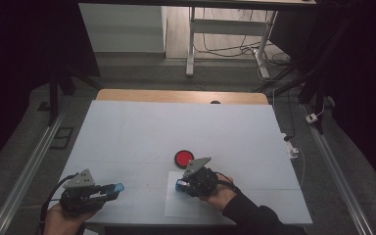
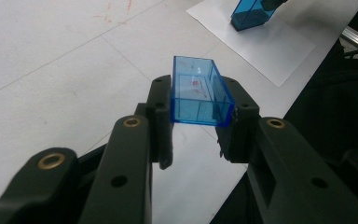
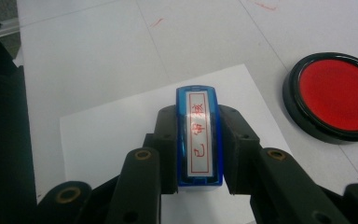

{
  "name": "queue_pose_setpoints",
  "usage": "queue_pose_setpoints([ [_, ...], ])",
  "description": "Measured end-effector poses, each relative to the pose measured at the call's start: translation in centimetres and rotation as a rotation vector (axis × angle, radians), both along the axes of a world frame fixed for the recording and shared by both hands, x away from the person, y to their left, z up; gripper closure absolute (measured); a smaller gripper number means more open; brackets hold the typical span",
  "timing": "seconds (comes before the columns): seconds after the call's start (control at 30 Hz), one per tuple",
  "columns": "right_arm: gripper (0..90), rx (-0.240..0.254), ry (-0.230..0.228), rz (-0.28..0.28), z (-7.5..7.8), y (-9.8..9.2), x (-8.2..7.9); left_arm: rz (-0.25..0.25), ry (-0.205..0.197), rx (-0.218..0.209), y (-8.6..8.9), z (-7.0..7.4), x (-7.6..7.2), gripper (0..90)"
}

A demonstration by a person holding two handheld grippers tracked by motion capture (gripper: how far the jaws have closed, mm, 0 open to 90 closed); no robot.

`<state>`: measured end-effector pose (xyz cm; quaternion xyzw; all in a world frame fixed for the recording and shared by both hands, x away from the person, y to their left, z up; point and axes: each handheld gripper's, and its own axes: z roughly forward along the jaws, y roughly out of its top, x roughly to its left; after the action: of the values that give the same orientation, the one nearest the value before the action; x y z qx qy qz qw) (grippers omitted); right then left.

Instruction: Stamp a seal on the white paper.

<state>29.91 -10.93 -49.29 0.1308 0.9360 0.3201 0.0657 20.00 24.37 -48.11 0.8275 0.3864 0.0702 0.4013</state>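
My left gripper (image 1: 111,190) is shut on a clear blue rectangular cap (image 1: 118,187), held a little above the white table near its front left corner. In the left gripper view the cap (image 2: 198,90) sits crosswise between the jaws of that gripper (image 2: 198,122), with its open side up. My right gripper (image 1: 182,185) is shut on a blue stamp (image 3: 199,135) with a white label bearing red characters. It holds the stamp (image 1: 179,184) over a white paper sheet (image 3: 107,133). A round red ink pad (image 1: 183,158) lies just beyond the right gripper (image 3: 199,123).
The paper sheet (image 1: 183,206) lies at the table's front edge. The white table (image 1: 176,122) stretches bare behind the ink pad (image 3: 338,95). Metal rails run along both sides of the table, and a desk frame with cables stands beyond it.
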Motion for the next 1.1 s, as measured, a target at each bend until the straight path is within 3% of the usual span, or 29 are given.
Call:
queue_pose_setpoints([
  [0.3, 70.7, -0.016, -0.029, 0.007, 0.0, 0.2, -0.4, 0.0, 0.0, 0.002, 0.0, 0.0, 0.0, 69.0],
  [0.83, 70.6, 0.097, 0.156, -0.052, -0.5, -1.1, 1.8, 0.003, 0.0, 0.001, 0.0, 0.0, 0.0, 69.0],
  [0.93, 70.6, 0.086, 0.137, -0.046, -0.4, -0.9, 1.6, 0.003, 0.001, 0.001, 0.0, 0.0, 0.0, 69.0],
  [1.1, 70.6, 0.04, 0.051, -0.023, -0.2, -0.4, 0.7, 0.003, 0.001, 0.0, 0.0, 0.0, 0.0, 69.0],
])
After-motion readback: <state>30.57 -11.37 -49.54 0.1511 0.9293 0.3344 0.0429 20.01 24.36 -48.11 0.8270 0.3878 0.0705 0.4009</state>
